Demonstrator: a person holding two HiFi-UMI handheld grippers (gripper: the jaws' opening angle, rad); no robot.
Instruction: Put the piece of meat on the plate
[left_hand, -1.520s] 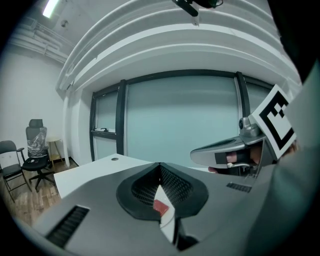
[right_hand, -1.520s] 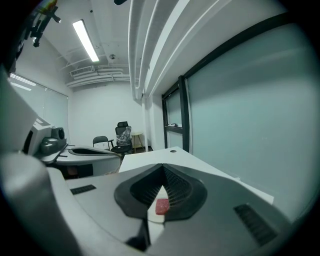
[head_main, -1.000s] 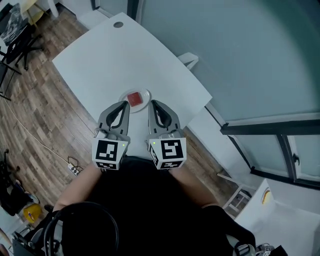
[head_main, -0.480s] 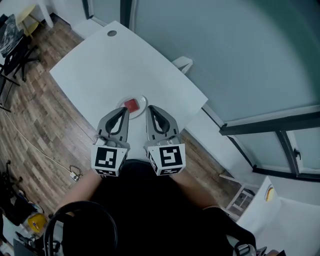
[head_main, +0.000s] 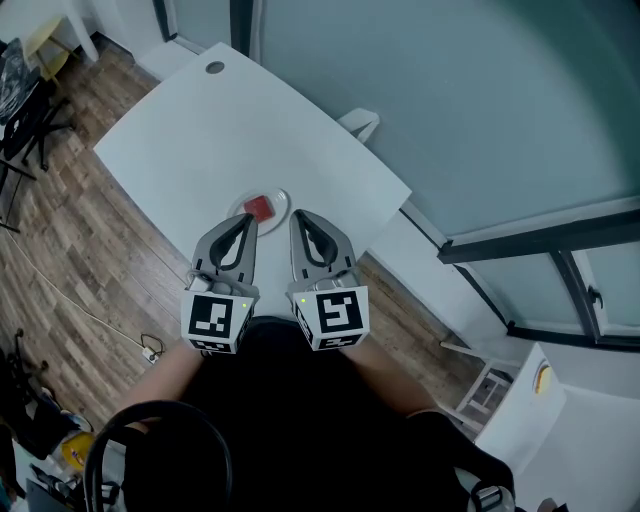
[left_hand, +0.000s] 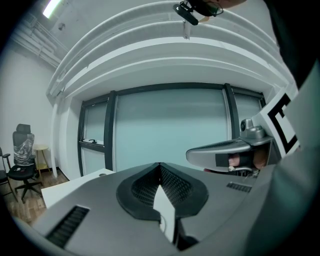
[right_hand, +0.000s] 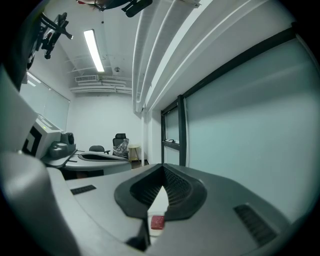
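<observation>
Since the meat (head_main: 259, 208) lies on the plate (head_main: 286, 203) near the table (head_main: 200, 130) edge, the task reads as done. Left gripper (head_main: 246, 220) and right gripper (head_main: 298, 217) hover side by side just short of the plate, jaws closed tip to tip and empty. Sound practice now: draw both straight back and level, without nudging the rim.

Fingers (right_hand: 181, 194) of the right gripper (right_hand: 162, 167) together — red piece of meat (right_hand: 157, 222) beyond them
</observation>
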